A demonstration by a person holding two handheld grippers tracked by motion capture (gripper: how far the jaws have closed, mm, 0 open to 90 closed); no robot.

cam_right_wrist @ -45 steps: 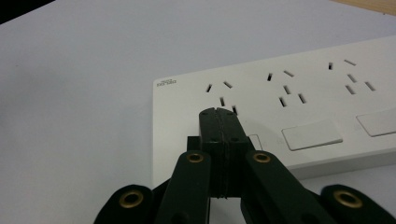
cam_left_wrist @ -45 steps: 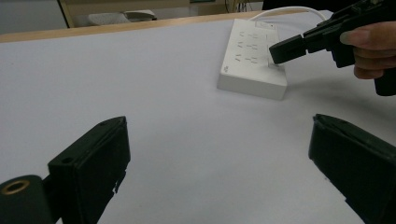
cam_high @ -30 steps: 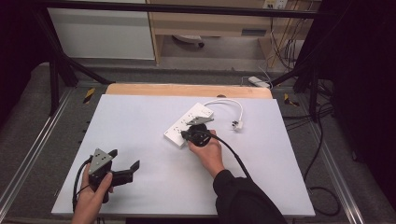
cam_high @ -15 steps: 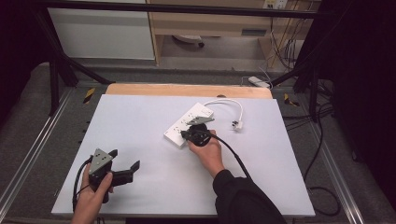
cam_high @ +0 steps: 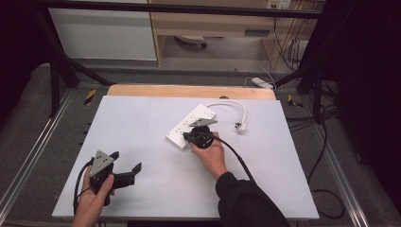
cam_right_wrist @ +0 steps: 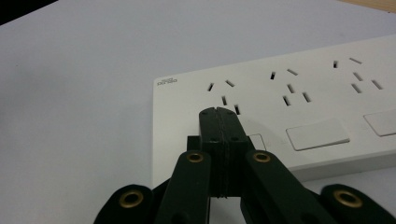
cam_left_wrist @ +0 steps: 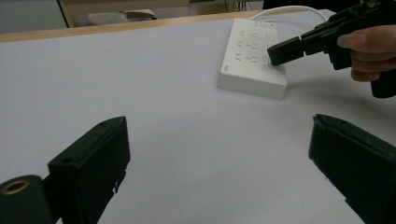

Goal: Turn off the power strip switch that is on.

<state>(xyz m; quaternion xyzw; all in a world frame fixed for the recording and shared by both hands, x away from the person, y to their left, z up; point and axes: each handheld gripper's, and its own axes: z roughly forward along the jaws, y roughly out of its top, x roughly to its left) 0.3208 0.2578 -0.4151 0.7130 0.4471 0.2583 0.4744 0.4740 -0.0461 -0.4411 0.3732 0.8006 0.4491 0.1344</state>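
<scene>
A white power strip (cam_high: 189,126) lies slanted in the middle of the white table (cam_high: 137,113). Its white cable (cam_high: 231,104) loops back to a plug (cam_high: 241,126) lying on the table. My right gripper (cam_high: 186,137) is shut with nothing between the jaws. Its joined tips (cam_right_wrist: 218,112) rest on the strip's near end (cam_right_wrist: 303,84), beside the first socket holes and partly hiding a rocker switch. From the left gripper view, the right gripper (cam_left_wrist: 275,51) touches the strip (cam_left_wrist: 252,56). My left gripper (cam_high: 126,161) is open over bare table at the front left, with nothing between its jaws (cam_left_wrist: 217,126).
A wooden strip (cam_high: 189,91) runs along the table's far edge. Behind it are a white cabinet (cam_high: 104,33), shelving and another white power strip (cam_high: 261,82) on the floor. Black cables (cam_high: 326,142) hang to the right of the table. Metal rails flank both sides.
</scene>
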